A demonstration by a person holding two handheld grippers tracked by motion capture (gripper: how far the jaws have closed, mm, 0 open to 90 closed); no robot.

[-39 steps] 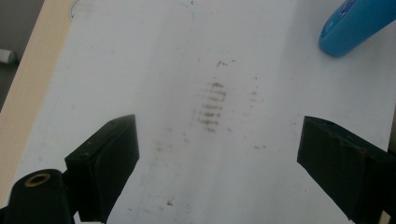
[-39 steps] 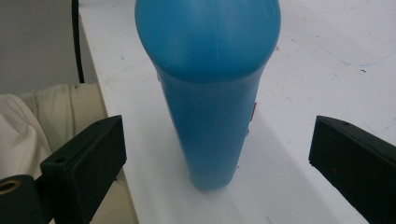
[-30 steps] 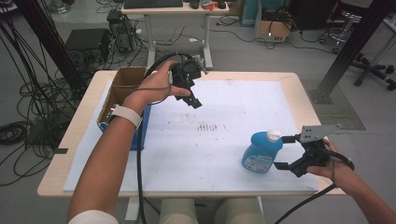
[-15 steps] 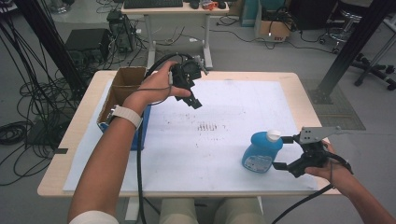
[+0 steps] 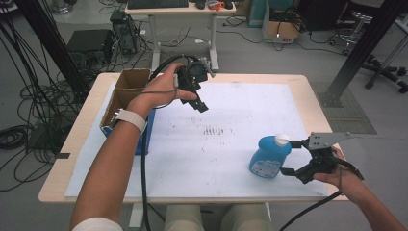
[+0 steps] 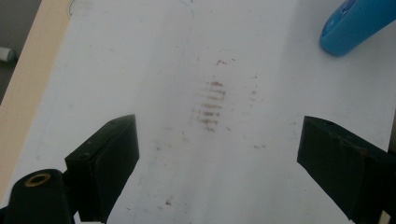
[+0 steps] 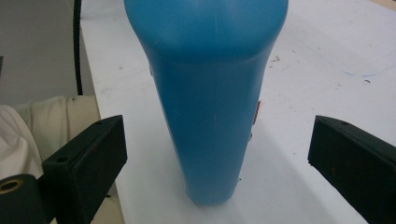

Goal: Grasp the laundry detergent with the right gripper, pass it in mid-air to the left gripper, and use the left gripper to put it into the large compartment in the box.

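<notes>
The blue bottle (image 5: 269,156) is seen standing upright on the white sheet (image 5: 231,144) that covers the desk (image 5: 86,139), directly ahead of the right gripper (image 5: 294,159). In the right gripper view the blue bottle (image 7: 210,93) is centred between the two jaws, with bare sheet left on either side, so those jaws are held spread and nothing is grasped yet. The left gripper (image 5: 199,102) is held raised over the far part of the desk, beside the cardboard box (image 5: 126,89). Its jaws are likewise released: in the left gripper view only the smudged marks (image 6: 210,105) on the sheet are seen between them, and a corner of the bottle (image 6: 359,23) is caught well ahead and off to one side.

Compared with the pictures from a second earlier, almost nothing has changed. Both hands are found where they were, the bottle has not been shifted, and neither pair of jaws has been narrowed. This is judged a pause at the point of approach: the bottle is already bracketed by the right jaws, so what seems called for next is a closing on its body, kept level so that the bottle is not tipped.
</notes>
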